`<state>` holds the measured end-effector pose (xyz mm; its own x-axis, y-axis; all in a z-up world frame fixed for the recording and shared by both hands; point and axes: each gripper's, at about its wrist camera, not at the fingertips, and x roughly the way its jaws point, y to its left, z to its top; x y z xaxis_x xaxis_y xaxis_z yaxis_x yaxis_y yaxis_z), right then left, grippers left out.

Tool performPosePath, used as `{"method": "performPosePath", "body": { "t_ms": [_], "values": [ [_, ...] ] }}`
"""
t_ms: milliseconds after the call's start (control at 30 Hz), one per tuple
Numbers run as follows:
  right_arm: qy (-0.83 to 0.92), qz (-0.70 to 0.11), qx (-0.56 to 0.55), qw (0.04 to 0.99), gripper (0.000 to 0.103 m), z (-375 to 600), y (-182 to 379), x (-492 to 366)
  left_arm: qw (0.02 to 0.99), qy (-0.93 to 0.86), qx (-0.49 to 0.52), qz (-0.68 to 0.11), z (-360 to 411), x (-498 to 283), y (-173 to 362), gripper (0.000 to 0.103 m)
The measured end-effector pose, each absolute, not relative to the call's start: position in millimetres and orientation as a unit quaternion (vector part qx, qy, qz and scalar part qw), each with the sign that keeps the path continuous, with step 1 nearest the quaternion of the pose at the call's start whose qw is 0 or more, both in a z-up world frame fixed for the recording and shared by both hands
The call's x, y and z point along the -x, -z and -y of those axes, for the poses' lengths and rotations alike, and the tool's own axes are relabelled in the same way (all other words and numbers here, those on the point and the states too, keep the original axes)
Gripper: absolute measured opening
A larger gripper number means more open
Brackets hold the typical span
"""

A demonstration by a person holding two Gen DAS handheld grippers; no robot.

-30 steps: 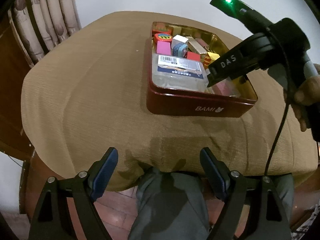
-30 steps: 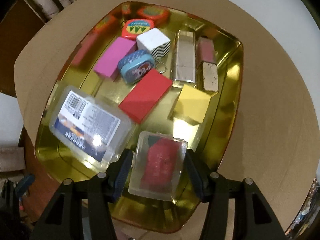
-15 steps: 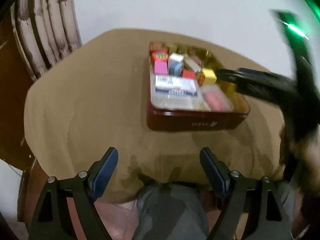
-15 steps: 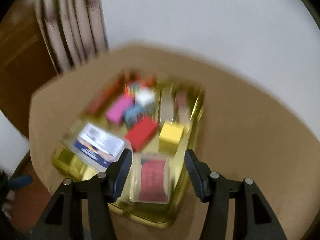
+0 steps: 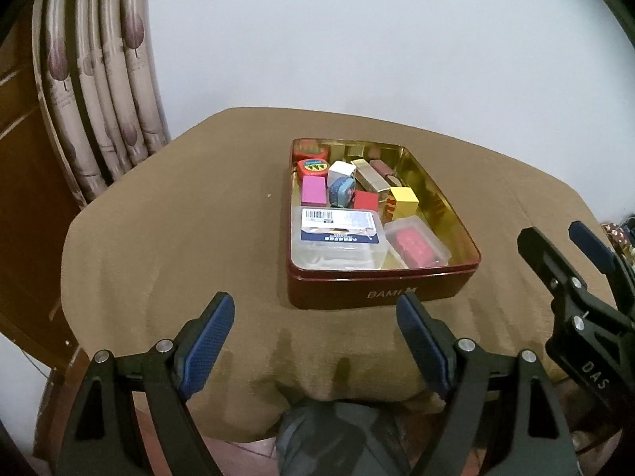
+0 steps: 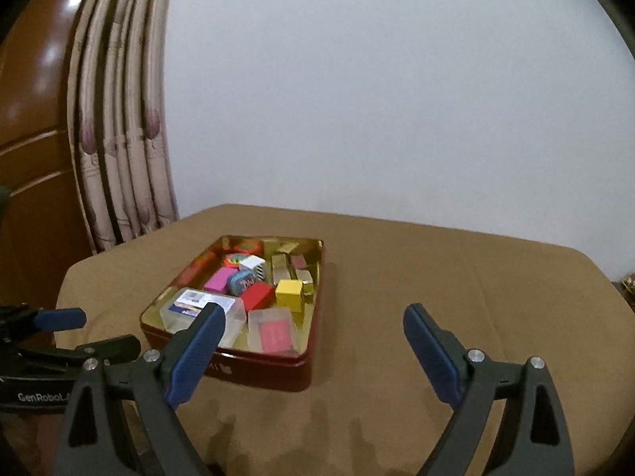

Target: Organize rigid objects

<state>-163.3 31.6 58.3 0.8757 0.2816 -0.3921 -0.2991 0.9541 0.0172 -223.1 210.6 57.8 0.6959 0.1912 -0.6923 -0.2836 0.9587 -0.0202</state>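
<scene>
Left wrist view looks down over a round table (image 5: 166, 238) under a tan cloth, with a red tin (image 5: 381, 293) sitting a little toward 1 o'clock from the centre of the picture. The left gripper (image 5: 313, 341) hangs at 6 o'clock below the tin, its blue pads spread wide with only cloth between them, holding nothing. Inside the gold-lined tin, a large clear case (image 5: 337, 238) with a barcode label lies at the near left, and a small clear box (image 5: 416, 244) with a red insert lies just beside it toward 3 o'clock. Behind them sit a red block (image 5: 366, 199), a yellow block (image 5: 404, 199), a pink block (image 5: 313, 191), a small blue tin (image 5: 342, 191), a white cube (image 5: 341, 168) and a long gold bar (image 5: 371, 176), packed close together. The right gripper (image 5: 563, 246) enters at 3 o'clock, clear of the tin. Right wrist view shows that gripper (image 6: 313, 351) with its jaws opening, nothing between them, the tin (image 6: 258, 369) lying toward 10 o'clock behind the left pad. A striped curtain (image 6: 119, 139) hangs at 10 o'clock against a plain wall (image 6: 377, 99).
</scene>
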Motion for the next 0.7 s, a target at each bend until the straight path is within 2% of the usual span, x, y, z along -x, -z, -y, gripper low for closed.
{"method": "performPosePath", "body": {
  "t_ms": [700],
  "values": [
    [-0.117, -0.170, 0.029, 0.978, 0.094, -39.7, -76.3, 197.6, 0.926, -0.133, 0.049, -0.349, -204.1, 227.9, -68.5, 0.081]
  ]
}}
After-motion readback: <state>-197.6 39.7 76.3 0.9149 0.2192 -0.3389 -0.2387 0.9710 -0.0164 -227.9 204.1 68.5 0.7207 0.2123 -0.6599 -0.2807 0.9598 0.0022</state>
